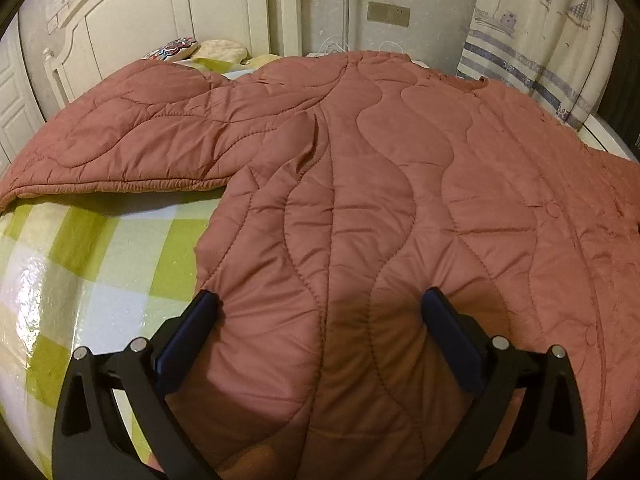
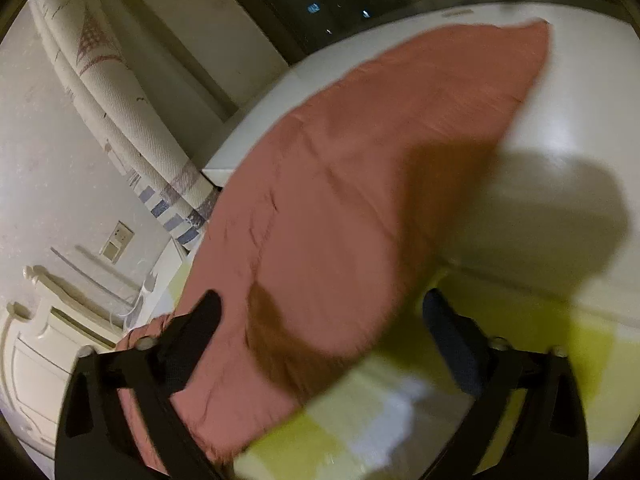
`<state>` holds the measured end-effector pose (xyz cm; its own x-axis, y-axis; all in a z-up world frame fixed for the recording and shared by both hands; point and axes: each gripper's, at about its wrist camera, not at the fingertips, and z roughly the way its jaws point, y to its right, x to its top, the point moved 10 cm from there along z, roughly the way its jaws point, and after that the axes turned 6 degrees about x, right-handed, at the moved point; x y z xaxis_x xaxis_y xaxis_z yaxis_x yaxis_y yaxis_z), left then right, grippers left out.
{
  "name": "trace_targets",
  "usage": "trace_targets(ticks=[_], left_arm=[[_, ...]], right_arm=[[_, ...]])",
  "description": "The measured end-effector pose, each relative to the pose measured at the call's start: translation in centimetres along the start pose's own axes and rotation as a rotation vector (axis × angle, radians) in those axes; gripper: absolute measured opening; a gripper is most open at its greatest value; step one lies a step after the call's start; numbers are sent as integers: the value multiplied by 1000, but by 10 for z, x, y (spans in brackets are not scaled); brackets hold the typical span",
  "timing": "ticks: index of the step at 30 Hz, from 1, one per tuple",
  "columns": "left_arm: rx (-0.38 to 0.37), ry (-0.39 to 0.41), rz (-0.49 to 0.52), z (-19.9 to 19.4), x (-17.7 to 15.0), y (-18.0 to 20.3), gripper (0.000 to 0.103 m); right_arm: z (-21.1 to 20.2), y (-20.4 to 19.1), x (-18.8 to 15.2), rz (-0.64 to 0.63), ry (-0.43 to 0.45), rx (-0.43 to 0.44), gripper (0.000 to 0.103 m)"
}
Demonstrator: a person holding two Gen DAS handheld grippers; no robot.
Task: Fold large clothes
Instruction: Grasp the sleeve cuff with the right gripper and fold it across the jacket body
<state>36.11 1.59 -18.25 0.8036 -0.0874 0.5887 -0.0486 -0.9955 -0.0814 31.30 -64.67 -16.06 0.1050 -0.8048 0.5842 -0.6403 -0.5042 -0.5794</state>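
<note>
On the bed (image 1: 92, 248), we find the pink quilted coat (image 1: 380, 208) spread flat. Left gripper (image 1: 320, 300) fingers stand open over its hem; right gripper (image 2: 320, 304) fingers open above a sleeve. No legible writing noted.

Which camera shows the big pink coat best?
The left wrist view. There the pink coat lies sharp and spread across the checked bed sheet, stitching and one sleeve clear. The right wrist view shows only a blurred pink stretch of it.
</note>
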Motion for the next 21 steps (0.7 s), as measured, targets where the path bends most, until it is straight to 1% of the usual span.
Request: trace_targets(ticks=[1,2,3,4,5,6,7,9,10,11,12,13,14,15,16,17,18,19,20,21], left_arm=[[-8,1,-6,1,2,0,101],[-9,1,-8,2,4,1,101],[-8,3,-7,1,2,1,101],[-4,8,-5,-3,-5,5,101],[-1,9,-3,-3,-6,6,101],[-2,9,-4,-5,-7,4,101],[-3,10,-5,-5,-7,3,101],[-3,10,-5,-6,-7,3,101],[-4,10,-6,-6,-7,2,101],[-6,10,-7,-6,-7,2,101],[-9,11,-10,-6,-7,1,101],[-12,12,-12,-7,-7,1,101],[-15,12,-14,-7,-7,0,101],[-17,13,-15,-7,-7,-1,101],[-18,13,-16,-8,-7,-1,101],[-19,14,-17,-8,-7,-2,101],[-20,15,-18,-8,-7,-2,101],[-20,15,-17,-8,-7,-2,101],[-18,15,-17,-9,-8,-2,101],[-18,15,-16,-8,-8,-3,101]], right_arm=[[4,-11,3,-56,-8,22,46],[4,-23,4,-113,-2,20,32],[0,-35,6,-190,28,6,29],[-8,-52,7,-288,69,-4,28],[-20,-85,0,-446,110,-2,28],[-28,-112,-10,-569,130,6,28],[-41,-147,-28,-729,167,17,28],[-66,-207,-79,-1040,241,45,28],[-73,-233,-119,-1220,240,74,28],[-73,-250,-161,-1402,210,82,29],[-68,-258,-207,-1616,172,60,34],[-60,-254,-250,-1808,122,28,42],[-53,-245,-276,-1914,70,1,49],[-45,-231,-301,-2002,8,-32,41],[-47,-228,-303,-1979,25,-37,37],[-48,-227,-297,-1933,25,-45,40],[-47,-223,-286,-1870,6,-43,45],[-50,-219,-276,-1803,-15,-28,58],[-57,-212,-260,-1711,-33,0,73],[-62,-207,-248,-1638,-50,26,79]])
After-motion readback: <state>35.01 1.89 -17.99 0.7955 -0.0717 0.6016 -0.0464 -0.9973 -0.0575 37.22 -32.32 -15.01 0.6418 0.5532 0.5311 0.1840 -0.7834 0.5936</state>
